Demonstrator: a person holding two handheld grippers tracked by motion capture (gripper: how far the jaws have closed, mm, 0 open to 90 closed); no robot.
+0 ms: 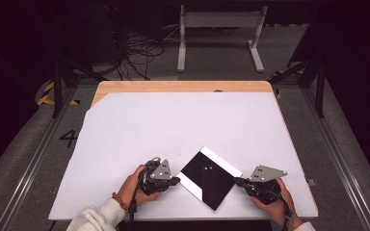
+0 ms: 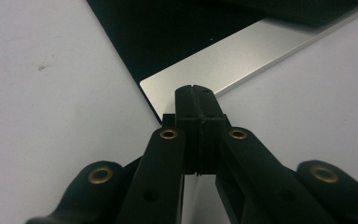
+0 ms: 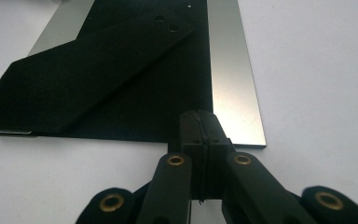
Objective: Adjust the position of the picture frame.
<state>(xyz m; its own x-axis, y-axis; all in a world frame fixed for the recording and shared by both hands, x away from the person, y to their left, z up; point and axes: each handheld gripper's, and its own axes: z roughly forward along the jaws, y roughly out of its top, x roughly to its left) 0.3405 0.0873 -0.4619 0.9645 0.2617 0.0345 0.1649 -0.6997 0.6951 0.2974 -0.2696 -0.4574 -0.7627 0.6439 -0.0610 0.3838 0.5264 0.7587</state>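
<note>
Bright, evenly lit table point(image 1: 139, 120), dark surroundings; close views soft, slightly blurred.

- A flat square black plate point(image 1: 209, 179) lies on the white table point(image 1: 173, 125) near its front edge, turned like a diamond.
- Silver strips point(image 1: 221, 161) run along two opposite sides of it.
- A smaller black panel point(image 3: 88, 65) with two small holes near one end lies flat on top, angled across the plate.
</note>
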